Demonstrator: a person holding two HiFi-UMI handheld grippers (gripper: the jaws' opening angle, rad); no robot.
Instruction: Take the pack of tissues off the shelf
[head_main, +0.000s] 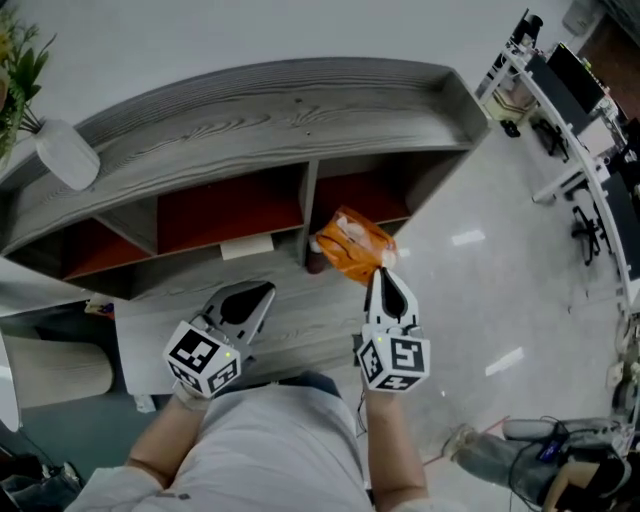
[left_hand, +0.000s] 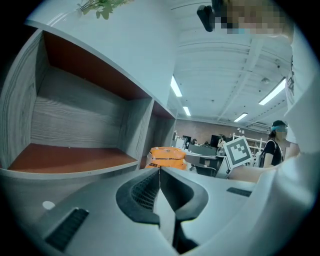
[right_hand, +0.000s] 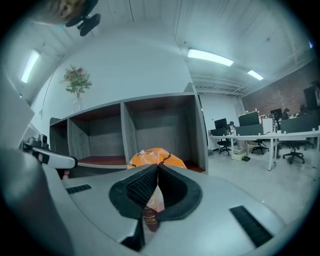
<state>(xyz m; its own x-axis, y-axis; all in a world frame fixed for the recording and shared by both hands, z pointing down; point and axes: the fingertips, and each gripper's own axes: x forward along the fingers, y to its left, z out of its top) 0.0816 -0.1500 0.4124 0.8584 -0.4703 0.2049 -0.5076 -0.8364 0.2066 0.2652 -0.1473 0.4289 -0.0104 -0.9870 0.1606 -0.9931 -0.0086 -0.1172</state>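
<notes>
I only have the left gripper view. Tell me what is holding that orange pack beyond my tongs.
Observer: The right tongs are shut on the pack of tissues, with its plastic pinched between the jaws.
Operator: Say where it is against the shelf.
Observer: In the head view it is at the front of the shelf's right-hand compartment, close to the opening.
Operator: Check the shelf top.
Observer: A white vase stands at its left end.
</notes>
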